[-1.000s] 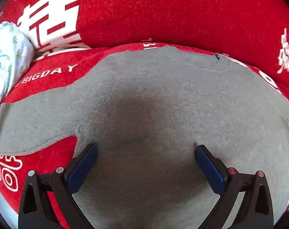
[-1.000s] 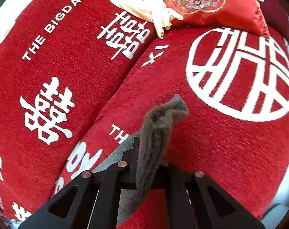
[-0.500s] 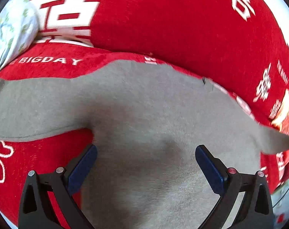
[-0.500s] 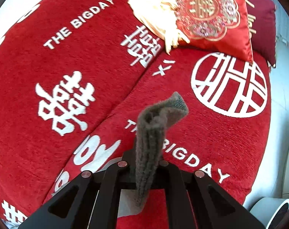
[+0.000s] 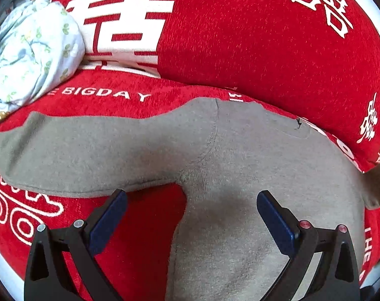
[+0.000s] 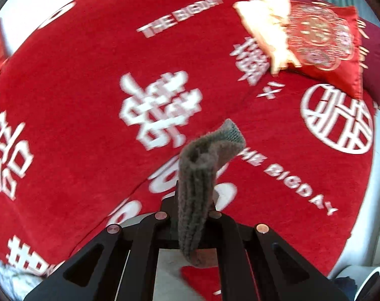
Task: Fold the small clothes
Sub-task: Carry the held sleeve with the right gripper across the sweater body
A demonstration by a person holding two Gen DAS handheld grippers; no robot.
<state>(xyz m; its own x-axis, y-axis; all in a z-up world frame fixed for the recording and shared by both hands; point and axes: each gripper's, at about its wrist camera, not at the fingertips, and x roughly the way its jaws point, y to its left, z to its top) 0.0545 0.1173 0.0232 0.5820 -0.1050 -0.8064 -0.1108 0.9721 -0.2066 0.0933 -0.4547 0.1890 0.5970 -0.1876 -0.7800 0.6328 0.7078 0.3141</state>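
A small grey knit sweater [image 5: 252,165] lies flat on the red sofa cover, one sleeve [image 5: 89,150] stretched out to the left. My left gripper [image 5: 190,213] is open and empty just above the sweater's body near the armpit. Its left finger is over red cover, its right finger over grey cloth. My right gripper [image 6: 193,200] is shut on the other grey sleeve cuff [image 6: 202,170] and holds it up above the sofa; the cuff sticks up between the fingers and hides the fingertips.
The red sofa cover [image 5: 240,50] has white characters and "THE BIGDAY" lettering. A white floral cloth [image 5: 31,55] lies at the left. A cream garment [image 6: 265,25] and a red embroidered cushion [image 6: 325,42] sit at the far right end. A white round object [image 6: 365,281] stands beyond the sofa's edge.
My left gripper has shifted left over the sweater, so the left sleeve and armpit now lie in front of it. My right gripper has lifted the cuff higher and swung left.
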